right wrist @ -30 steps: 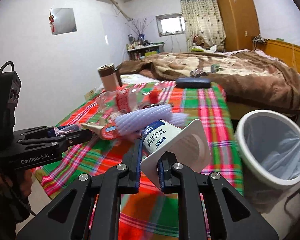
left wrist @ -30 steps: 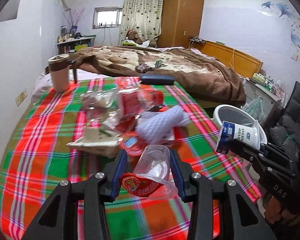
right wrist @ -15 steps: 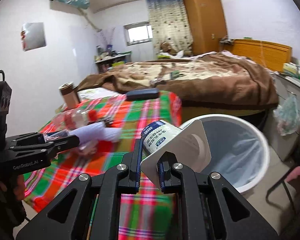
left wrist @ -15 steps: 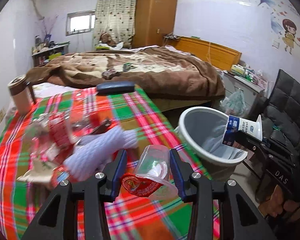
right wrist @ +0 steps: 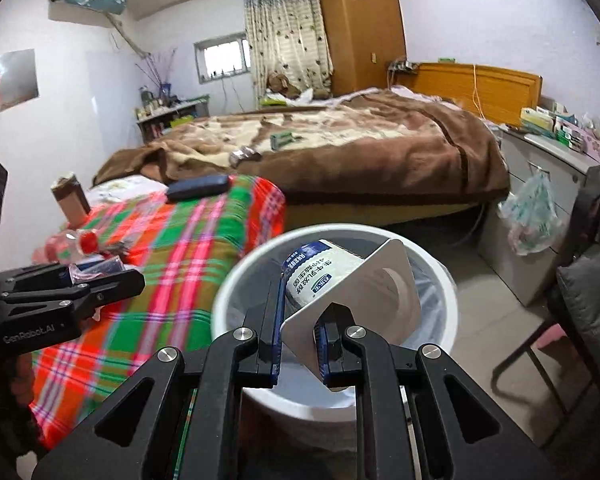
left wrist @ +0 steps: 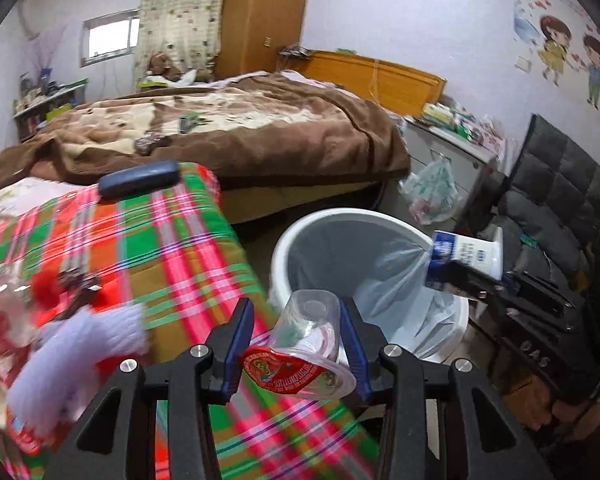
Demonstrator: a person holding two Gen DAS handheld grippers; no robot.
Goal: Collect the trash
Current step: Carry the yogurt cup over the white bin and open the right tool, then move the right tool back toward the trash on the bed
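Both grippers swung from plaid table (left wrist: 148, 240) to bin (left wrist: 300, 232).

Clear plastic cup (left wrist: 310, 322), red peeled foil lid hanging, lies sideways, pinched near table edge. White yogurt cup (right wrist: 332, 276) with blue label, tilted, above white lined trash bin (right wrist: 236, 280). More litter (left wrist: 60, 344) on table, blurred.

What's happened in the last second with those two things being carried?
Both tools swung from the checked table toward the white bin. The right tool now holds its white yogurt cup over the bin's mouth; the left tool brings its clear cup to the bin's near rim. Neither was let go; the litter on the tablecloth stays.
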